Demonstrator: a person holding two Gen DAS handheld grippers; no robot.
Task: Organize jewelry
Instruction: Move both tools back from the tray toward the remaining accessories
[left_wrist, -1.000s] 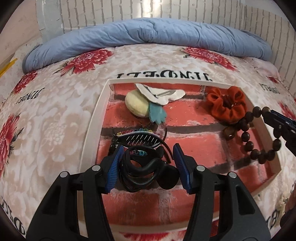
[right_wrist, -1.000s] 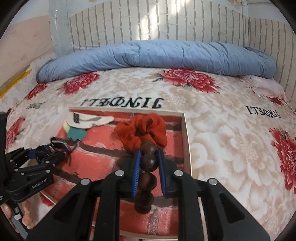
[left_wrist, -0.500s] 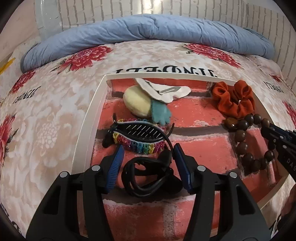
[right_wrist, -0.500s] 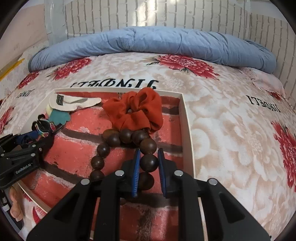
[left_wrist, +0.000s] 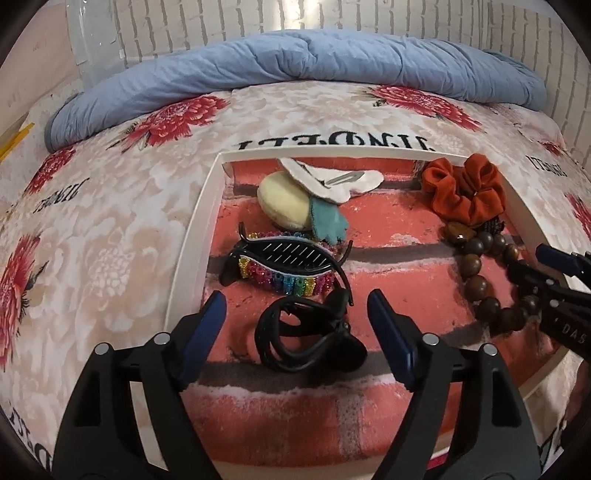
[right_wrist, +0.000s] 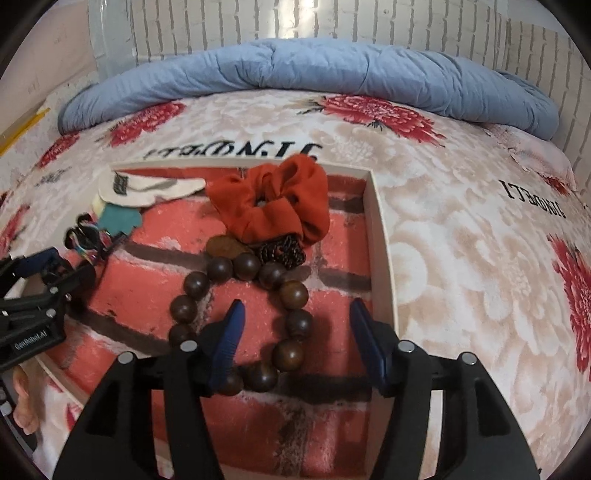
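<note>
Over the tray (left_wrist: 192, 236), both grippers' jaws have just been opening, wide and empty, clip (left_wrist: 306, 334) and beads (right_wrist: 291, 291) lying released between them; best lift straight up, snagging nothing.

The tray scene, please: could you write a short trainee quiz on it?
1. True or false: the right tool clamps the beads.
2. Which lies nearest the left tool: A scrunchie, B black clip, C puff?
3. What colour is the tray rim?

Key: 1 false, both tools just opened, with the beads lying loose between the right one's pads. 2 B. 3 white.
</note>
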